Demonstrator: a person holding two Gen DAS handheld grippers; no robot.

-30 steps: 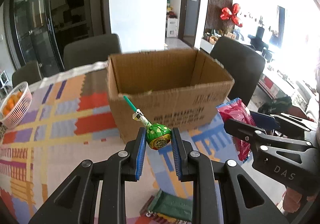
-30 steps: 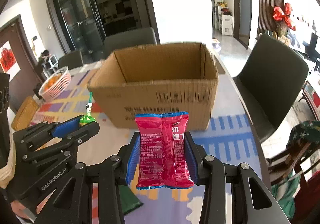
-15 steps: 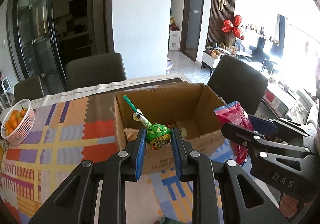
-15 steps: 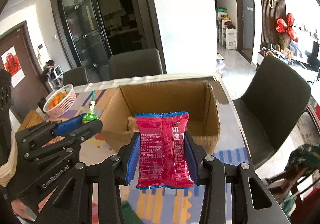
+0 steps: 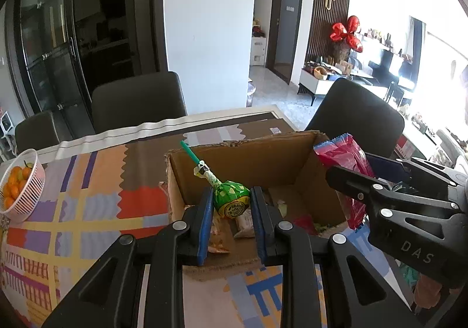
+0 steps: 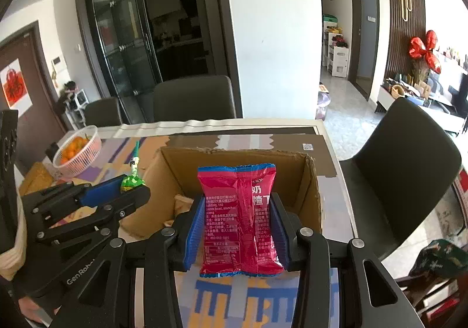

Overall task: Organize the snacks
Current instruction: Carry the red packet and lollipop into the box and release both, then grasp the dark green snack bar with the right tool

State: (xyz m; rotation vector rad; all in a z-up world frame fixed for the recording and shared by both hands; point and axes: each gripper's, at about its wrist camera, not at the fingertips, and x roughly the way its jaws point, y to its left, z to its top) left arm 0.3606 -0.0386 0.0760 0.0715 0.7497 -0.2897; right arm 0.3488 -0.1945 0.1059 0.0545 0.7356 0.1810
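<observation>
Item 1, far left: white basket of oranges on the worktop, well apart from the action; no risk noted.

Item 2: left gripper, clenched on a green lollipop by its wrapped head, stick slanting up and to the left. It hangs above the near left part of the open cardboard box. Risk: the round head is pinched at a narrow point and may roll out early, or the stick may catch the box wall on release.

Item 3: box contents, a few wrapped snacks on the floor of the box.

Item 4: right gripper, grasping a red snack packet upright above the box's near edge. Risk: released here, the packet may land on the rim and tip outward onto the worktop.

Item 5: both grippers are near each other above one opening; a knock between them is possible.
</observation>
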